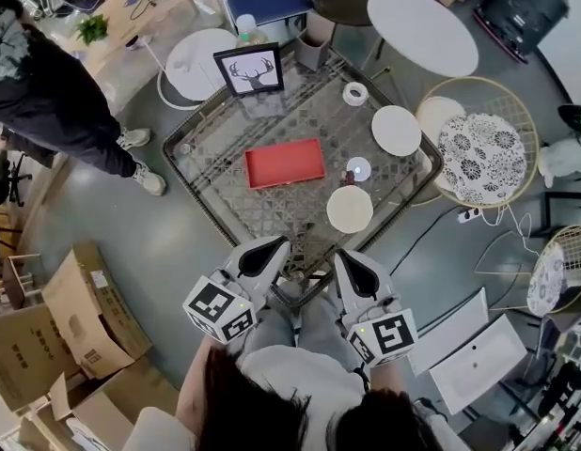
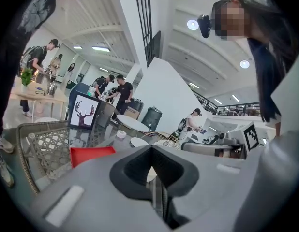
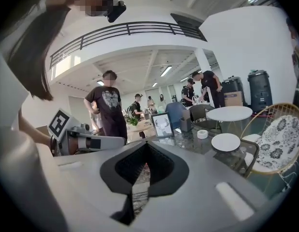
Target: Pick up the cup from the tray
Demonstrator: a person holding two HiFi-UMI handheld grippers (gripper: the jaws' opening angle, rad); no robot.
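Note:
The red tray [image 1: 284, 164] lies flat in the middle of the glass table [image 1: 215, 181], and nothing shows inside it. A small round cup [image 1: 358, 169] stands on the glass just right of the tray. Both grippers hover at the table's near edge, well short of tray and cup. My left gripper [image 1: 270, 246] is shut with nothing between its jaws, and so is my right gripper [image 1: 347, 257]. In the left gripper view the left gripper [image 2: 152, 167] points over the tray [image 2: 91, 153]. The right gripper [image 3: 146, 162] points across the table.
Two white plates [image 1: 396, 130] [image 1: 350, 209], a tape roll [image 1: 355, 93] and a framed deer picture [image 1: 248, 69] share the table. A wicker chair with a patterned cushion [image 1: 478, 144] stands to the right. A person [image 1: 55, 92] stands at the left; cardboard boxes [image 1: 74, 318] sit nearby.

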